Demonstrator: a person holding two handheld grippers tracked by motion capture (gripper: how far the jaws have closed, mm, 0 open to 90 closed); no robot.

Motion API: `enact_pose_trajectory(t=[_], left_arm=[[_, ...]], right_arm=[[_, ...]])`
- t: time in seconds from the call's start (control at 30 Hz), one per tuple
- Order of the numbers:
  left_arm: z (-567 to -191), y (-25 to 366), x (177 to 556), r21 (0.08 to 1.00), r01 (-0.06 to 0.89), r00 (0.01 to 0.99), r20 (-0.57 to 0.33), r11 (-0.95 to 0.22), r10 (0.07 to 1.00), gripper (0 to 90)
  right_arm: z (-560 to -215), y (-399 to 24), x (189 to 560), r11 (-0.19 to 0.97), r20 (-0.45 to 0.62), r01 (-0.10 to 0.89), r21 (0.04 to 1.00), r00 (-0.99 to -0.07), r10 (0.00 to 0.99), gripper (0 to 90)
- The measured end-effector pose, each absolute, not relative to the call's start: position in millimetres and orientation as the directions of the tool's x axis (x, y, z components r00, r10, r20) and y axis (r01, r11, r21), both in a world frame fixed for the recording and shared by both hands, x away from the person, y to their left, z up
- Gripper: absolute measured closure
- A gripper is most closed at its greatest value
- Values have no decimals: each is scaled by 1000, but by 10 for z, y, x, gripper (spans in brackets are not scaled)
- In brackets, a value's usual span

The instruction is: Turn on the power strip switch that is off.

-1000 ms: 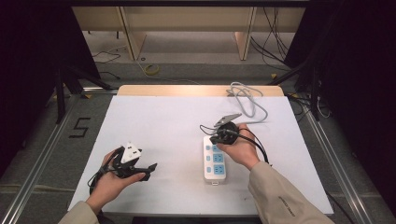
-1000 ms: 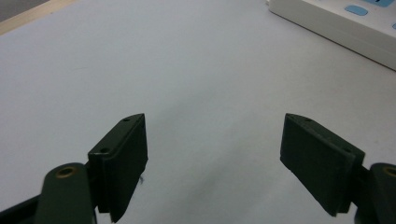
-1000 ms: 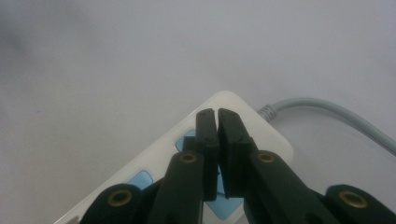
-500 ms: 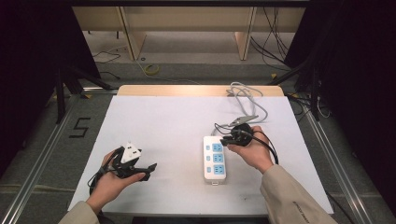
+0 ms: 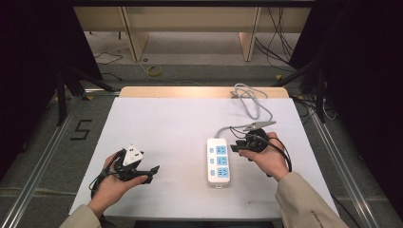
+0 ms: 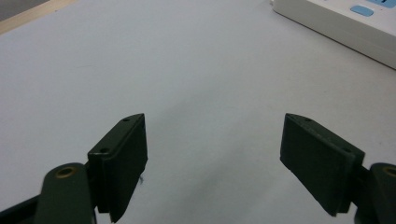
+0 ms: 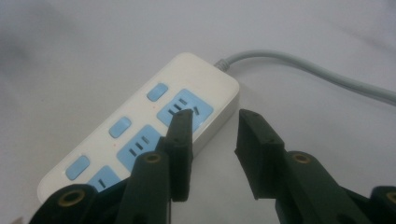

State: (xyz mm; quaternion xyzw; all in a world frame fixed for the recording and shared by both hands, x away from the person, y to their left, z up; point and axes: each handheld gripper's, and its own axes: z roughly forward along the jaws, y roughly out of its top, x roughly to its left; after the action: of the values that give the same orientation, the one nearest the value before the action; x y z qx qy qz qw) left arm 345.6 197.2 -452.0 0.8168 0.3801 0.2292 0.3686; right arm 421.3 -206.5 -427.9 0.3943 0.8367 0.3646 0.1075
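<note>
Right gripper view: right hand-held gripper [image 7: 212,135], just opening, empty, beside power strip [image 7: 140,140].

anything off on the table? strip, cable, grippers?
Nothing stands out. The white power strip lies flat and intact on the table, its grey cable looped loosely toward the far edge. The right gripper, jaws just opening with nothing between them, sits beside the strip. The left gripper is open over bare table.
</note>
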Motion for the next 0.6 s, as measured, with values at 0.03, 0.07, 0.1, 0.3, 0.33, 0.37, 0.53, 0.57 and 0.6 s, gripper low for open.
enact_pose_trajectory(t=[0.03, 0.07, 0.1, 0.3, 0.33, 0.37, 0.53, 0.57, 0.6], left_arm=[[-4523, 1970, 3457, 778, 452, 605, 92, -437, 791, 232], [-4523, 1970, 3458, 777, 453, 605, 93, -437, 791, 231], [-4523, 1972, 3459, 776, 452, 605, 96, -440, 790, 232], [-4519, 1971, 3450, 776, 451, 607, 95, -440, 789, 231], [-4519, 1971, 3450, 776, 451, 607, 95, -441, 789, 231], [-4518, 1971, 3449, 776, 450, 607, 96, -441, 789, 232], [-4515, 1961, 3448, 778, 444, 611, 99, -444, 785, 233], [-4516, 1963, 3448, 778, 445, 611, 98, -443, 786, 233], [-4516, 1966, 3448, 777, 446, 611, 99, -444, 786, 232]], right_arm=[[-4279, -2080, 4200, 422, 111, 583, 695, -666, 738, 654], [-4278, -2105, 4176, 417, 114, 586, 695, -662, 740, 652], [-4277, -2124, 4155, 411, 116, 587, 697, -659, 743, 649], [-4308, -2206, 4049, 390, 111, 579, 716, -646, 755, 585], [-4315, -2216, 4037, 391, 106, 571, 722, -649, 753, 562], [-4323, -2229, 4024, 392, 102, 562, 729, -654, 749, 540], [-4348, -2297, 3960, 388, 101, 548, 741, -662, 742, 484], [-4356, -2317, 3937, 387, 102, 545, 743, -665, 740, 475], [-4363, -2334, 3920, 387, 102, 544, 745, -665, 740, 469]])
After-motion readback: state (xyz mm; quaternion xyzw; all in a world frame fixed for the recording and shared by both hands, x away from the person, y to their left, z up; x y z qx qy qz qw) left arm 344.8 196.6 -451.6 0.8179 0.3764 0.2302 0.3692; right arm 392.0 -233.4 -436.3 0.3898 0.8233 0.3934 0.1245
